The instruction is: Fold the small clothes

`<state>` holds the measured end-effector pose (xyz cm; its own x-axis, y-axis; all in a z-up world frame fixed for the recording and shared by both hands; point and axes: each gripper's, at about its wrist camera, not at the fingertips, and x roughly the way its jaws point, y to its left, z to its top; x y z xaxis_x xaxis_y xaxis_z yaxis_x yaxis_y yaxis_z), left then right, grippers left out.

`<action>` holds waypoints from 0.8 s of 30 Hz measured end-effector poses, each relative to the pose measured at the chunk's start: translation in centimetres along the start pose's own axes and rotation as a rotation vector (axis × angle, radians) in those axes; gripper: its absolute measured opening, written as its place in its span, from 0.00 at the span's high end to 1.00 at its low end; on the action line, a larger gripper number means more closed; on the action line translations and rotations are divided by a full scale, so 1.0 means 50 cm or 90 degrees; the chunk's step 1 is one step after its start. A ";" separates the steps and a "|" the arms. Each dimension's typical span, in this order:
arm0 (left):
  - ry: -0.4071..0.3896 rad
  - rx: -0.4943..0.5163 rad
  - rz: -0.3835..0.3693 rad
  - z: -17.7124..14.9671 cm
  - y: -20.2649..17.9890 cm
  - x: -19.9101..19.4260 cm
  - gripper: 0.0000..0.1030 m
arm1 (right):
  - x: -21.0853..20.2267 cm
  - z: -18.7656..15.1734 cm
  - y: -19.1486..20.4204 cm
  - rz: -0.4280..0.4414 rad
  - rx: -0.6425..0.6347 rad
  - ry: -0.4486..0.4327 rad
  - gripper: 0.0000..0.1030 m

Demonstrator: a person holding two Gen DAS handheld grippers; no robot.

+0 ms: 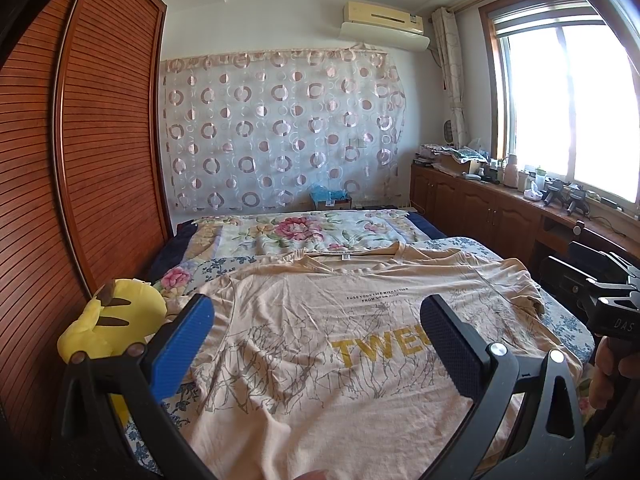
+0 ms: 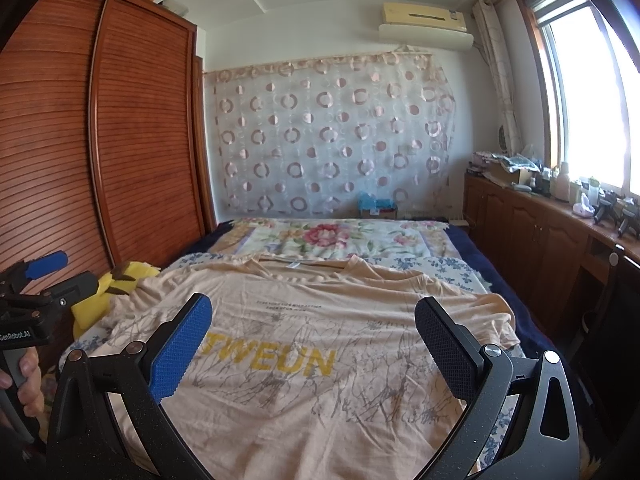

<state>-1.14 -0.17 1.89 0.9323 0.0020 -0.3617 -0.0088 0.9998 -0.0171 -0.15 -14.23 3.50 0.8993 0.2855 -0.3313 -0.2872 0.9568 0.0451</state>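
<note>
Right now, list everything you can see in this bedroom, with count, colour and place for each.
T-shirt: one, peach with yellow lettering, spread flat on the bed.
Floral blanket: one, multicoloured, beyond the shirt's collar.
Plush toy: one, yellow, bed's left edge beside the wardrobe.
Wardrobe: one, brown, slatted, left wall.
Circle curtain: one, pink-white, far wall.
Air conditioner: one, cream, above the curtain.
Window counter: one, brown, cluttered, right side.
Left gripper: open, above the shirt.
Right gripper: open, above the shirt.
</note>
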 end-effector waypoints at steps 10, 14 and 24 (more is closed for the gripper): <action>-0.002 0.000 0.000 0.005 -0.003 -0.002 0.00 | -0.001 0.002 0.006 0.001 -0.002 -0.003 0.00; -0.002 0.000 0.000 0.007 -0.003 -0.003 0.00 | -0.001 0.002 0.006 0.002 -0.003 -0.003 0.00; 0.015 0.003 0.009 0.009 0.005 0.014 0.00 | 0.006 0.000 0.010 0.002 -0.001 0.003 0.00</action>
<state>-0.32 0.11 2.03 0.9233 0.0162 -0.3837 -0.0206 0.9998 -0.0074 -0.06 -13.66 3.43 0.8970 0.2877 -0.3356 -0.2901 0.9560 0.0442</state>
